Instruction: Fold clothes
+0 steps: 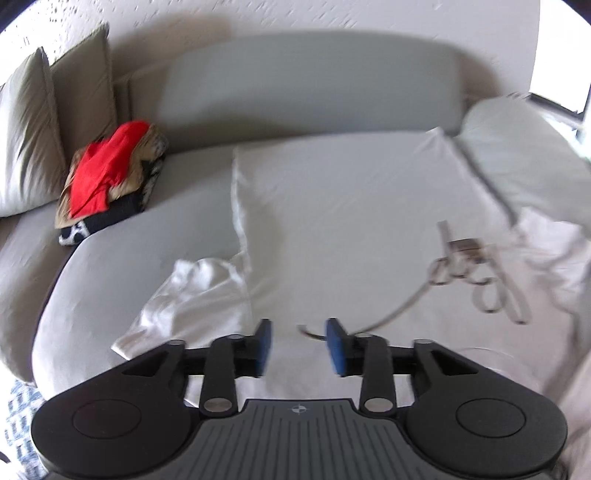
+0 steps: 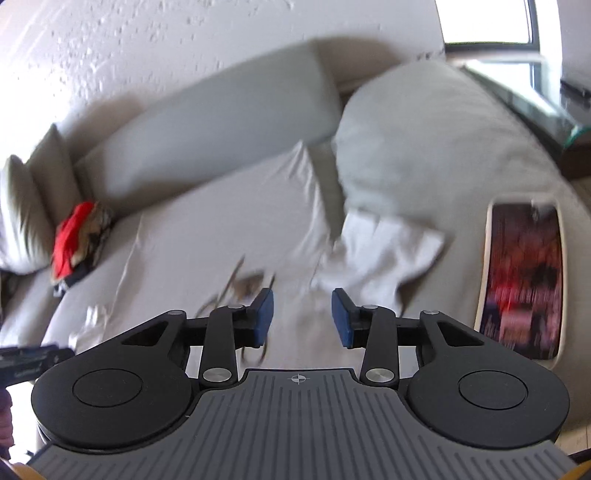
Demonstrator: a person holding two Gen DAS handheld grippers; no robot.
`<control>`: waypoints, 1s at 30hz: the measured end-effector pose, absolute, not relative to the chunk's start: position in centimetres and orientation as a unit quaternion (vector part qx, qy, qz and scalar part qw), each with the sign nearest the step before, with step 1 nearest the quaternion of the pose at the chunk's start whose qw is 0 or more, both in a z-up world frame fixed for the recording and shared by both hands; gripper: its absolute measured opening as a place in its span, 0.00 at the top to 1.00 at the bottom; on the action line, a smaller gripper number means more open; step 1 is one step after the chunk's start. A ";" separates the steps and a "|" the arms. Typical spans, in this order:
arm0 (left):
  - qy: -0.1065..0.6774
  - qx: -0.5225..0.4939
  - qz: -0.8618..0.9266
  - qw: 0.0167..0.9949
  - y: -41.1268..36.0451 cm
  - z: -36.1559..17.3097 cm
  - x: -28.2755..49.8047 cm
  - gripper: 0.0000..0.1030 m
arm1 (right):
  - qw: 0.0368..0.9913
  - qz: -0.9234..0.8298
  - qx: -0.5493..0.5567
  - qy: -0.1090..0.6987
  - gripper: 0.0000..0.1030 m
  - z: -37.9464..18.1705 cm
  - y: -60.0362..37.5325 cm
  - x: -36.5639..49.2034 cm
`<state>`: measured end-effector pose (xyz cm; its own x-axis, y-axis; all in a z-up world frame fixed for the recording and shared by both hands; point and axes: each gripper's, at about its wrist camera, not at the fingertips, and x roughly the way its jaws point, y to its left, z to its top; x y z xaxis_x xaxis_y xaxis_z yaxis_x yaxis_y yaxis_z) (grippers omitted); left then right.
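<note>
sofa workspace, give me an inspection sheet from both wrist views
surface: grey sofa seat, cushions along the back.
job's things: white printed garment spread flat, sleeves out; pile of clothes, red on top, at the far left.
clutter: patterned board on the sofa's right end.
grippers: left gripper and right gripper both open, nothing between the pads, above the garment.
cables: nothing seen.
surroundings: textured white wall, window at right.

Black left gripper (image 1: 297,345) and right gripper (image 2: 302,317), blue pads, silver screws.
</note>
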<state>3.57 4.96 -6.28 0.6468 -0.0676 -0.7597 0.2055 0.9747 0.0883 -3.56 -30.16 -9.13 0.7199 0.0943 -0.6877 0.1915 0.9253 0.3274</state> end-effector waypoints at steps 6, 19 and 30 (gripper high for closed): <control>0.428 0.086 -0.082 0.896 0.5 -11.1 2.6 0.57 | 0.883 0.009 0.167 0.438 0.68 -12.4 -24.9 -3.7; 0.439 0.125 -0.059 0.888 -1.3 -14.9 0.3 0.57 | 0.880 0.047 0.092 0.464 0.69 -14.8 -21.3 -6.8; 0.474 0.088 -0.123 0.868 -2.3 -13.1 -2.5 0.58 | 0.875 0.001 0.212 0.436 0.61 -12.8 -26.6 -10.0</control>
